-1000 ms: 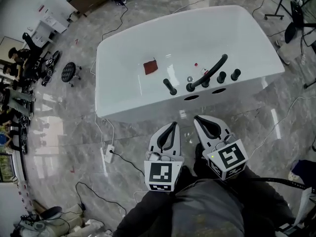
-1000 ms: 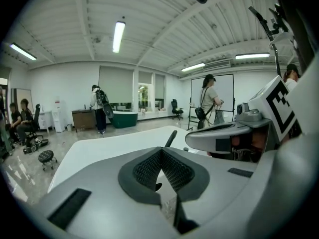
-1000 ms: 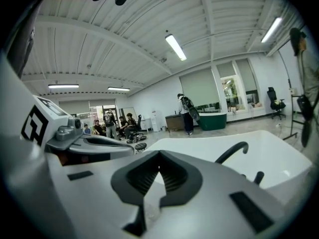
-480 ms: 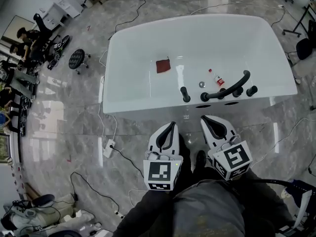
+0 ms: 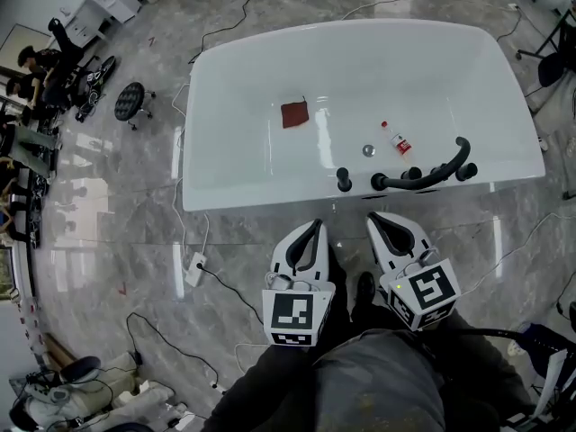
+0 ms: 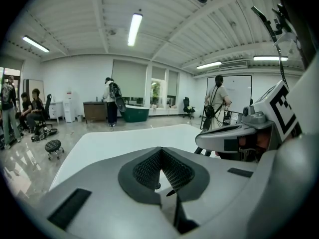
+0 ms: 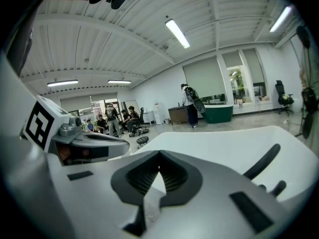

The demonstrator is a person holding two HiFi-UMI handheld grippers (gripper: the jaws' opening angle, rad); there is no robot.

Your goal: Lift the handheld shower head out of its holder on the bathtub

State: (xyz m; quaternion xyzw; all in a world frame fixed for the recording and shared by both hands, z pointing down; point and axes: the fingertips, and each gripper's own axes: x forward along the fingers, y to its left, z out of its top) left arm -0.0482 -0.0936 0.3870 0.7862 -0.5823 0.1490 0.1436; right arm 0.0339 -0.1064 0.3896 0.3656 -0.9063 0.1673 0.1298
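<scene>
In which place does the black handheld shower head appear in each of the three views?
Head view: handheld shower head on the near rim of the bathtub, right of centre.
Left gripper view: I cannot make it out.
Right gripper view: slanted black bar, lower right.
Shared landmark: the white bathtub.

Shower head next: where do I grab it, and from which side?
Grip the shower head mid-handle, where the black bar appears to slant up clear of the bathtub rim and of the knobs beside it. Come from the near side with the right gripper, the closer one, jaws set across the bar. Its jaws are shut, so they would need opening first.
</scene>
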